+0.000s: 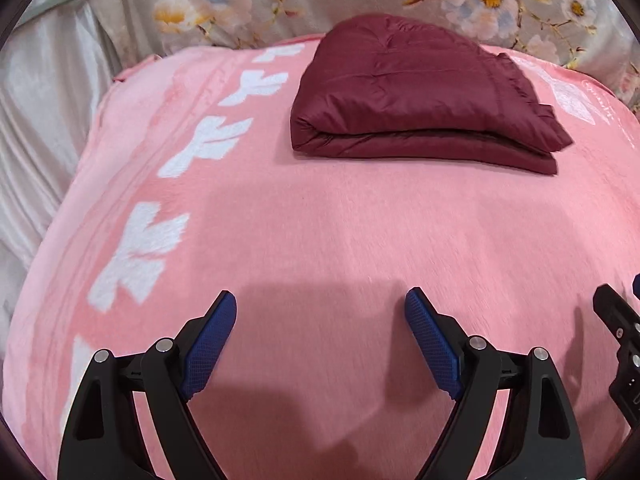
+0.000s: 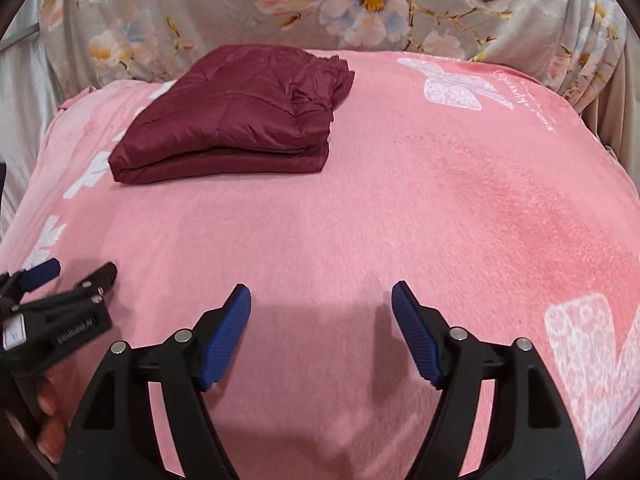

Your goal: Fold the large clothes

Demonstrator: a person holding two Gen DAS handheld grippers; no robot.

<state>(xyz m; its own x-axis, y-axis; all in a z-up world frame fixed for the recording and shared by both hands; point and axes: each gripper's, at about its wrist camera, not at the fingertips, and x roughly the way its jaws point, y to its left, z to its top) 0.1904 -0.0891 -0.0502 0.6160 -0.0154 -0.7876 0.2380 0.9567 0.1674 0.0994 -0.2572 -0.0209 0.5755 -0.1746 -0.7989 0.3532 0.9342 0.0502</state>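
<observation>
Nearest, the left gripper [image 1: 320,300] hovers with its jaws spread wide and grasping nothing, above the near part of the pink blanket [image 1: 340,232]. Just beside it, the right gripper [image 2: 321,294] is also released and empty over the blanket. Farther, the maroon jacket [image 1: 416,96] lies folded on the blanket's far part, well apart from both grippers. Behind the blanket hangs a floral cloth [image 2: 360,4].

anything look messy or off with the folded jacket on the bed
Mostly tidy. The maroon jacket lies folded on the pink blanket, but its far right corner is bunched and rumpled, with layers not lined up. Both grippers are open and clear of it.
</observation>
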